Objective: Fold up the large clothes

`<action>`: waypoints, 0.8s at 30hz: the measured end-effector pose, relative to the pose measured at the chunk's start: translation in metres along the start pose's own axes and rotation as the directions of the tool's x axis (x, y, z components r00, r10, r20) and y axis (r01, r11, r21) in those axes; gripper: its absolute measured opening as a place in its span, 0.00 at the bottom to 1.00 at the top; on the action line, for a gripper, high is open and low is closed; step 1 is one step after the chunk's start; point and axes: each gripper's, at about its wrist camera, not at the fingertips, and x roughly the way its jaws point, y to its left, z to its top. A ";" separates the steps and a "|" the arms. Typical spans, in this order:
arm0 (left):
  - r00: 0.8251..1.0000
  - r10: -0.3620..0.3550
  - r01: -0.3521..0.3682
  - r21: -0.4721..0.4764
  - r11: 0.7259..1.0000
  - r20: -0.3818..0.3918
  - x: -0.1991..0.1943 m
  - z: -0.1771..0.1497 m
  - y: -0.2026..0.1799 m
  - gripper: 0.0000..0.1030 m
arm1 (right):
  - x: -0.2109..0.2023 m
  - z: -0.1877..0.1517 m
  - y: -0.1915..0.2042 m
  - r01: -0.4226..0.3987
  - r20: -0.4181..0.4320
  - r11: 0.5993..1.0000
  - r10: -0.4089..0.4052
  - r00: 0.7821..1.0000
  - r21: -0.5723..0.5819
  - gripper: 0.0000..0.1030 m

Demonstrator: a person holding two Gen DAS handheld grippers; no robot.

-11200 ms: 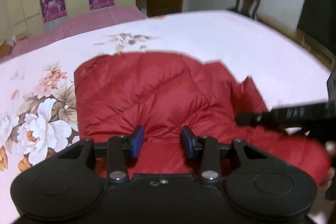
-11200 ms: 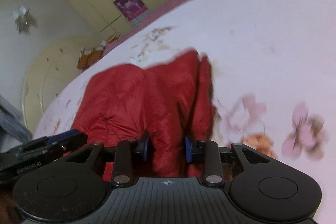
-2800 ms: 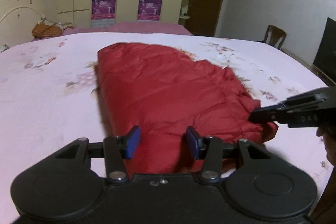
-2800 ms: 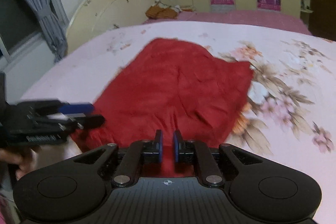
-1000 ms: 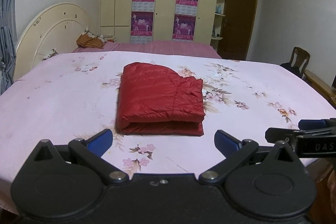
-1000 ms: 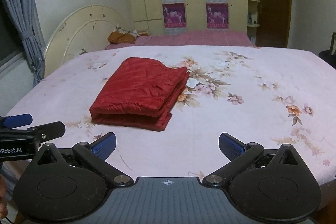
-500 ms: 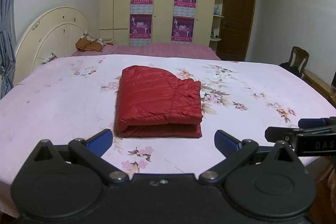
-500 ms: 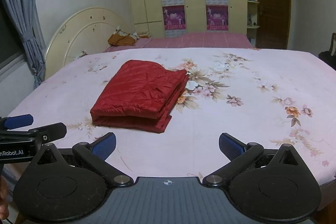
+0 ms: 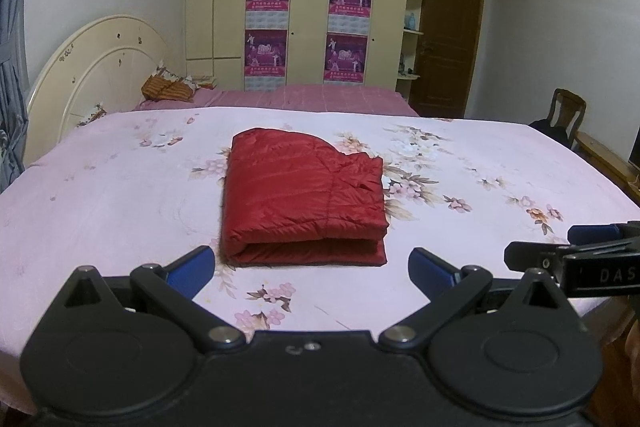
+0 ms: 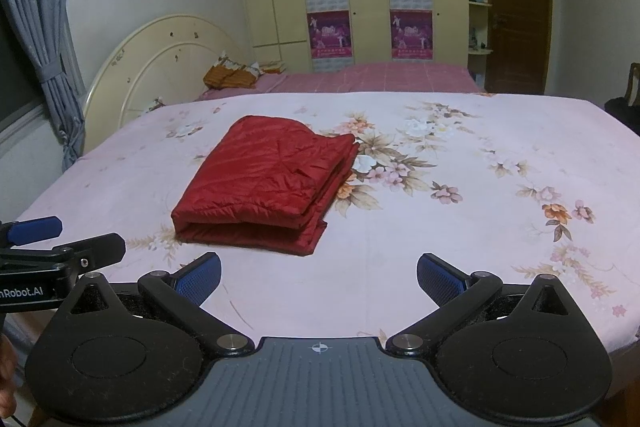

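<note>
A red quilted jacket (image 9: 304, 195) lies folded into a flat rectangle on the pink floral bed (image 9: 100, 195); its folded edge faces me. It also shows in the right wrist view (image 10: 268, 183). My left gripper (image 9: 312, 269) is wide open and empty, held back over the bed's near edge, apart from the jacket. My right gripper (image 10: 318, 277) is wide open and empty, likewise short of the jacket. Each gripper shows at the edge of the other's view: the right gripper (image 9: 576, 259) and the left gripper (image 10: 60, 251).
A cream headboard (image 9: 92, 67) stands at the left with an orange pillow (image 9: 168, 89). Wardrobes with purple posters (image 9: 308, 27) line the back wall. A brown door (image 9: 448, 39) and a wooden chair (image 9: 564, 115) are at the right. A grey curtain (image 10: 40, 39) hangs at the left.
Over the earlier frames the jacket went from being gripped and handled to lying folded; both grippers opened and pulled back. In the last second little has moved.
</note>
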 end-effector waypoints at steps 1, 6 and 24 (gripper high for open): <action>1.000 -0.001 0.001 0.000 1.000 0.002 0.000 0.000 0.002 1.00 | 0.000 0.000 0.001 0.000 -0.001 1.000 0.000 1.000 -0.001 1.00; 1.000 -0.003 0.003 -0.002 1.000 0.003 0.000 0.000 0.004 1.00 | 0.001 0.002 0.006 0.002 -0.001 1.000 -0.002 1.000 -0.014 1.00; 1.000 -0.007 0.007 -0.003 1.000 0.003 0.002 0.000 0.007 1.00 | 0.005 0.004 0.008 0.000 -0.005 1.000 -0.001 1.000 -0.015 1.00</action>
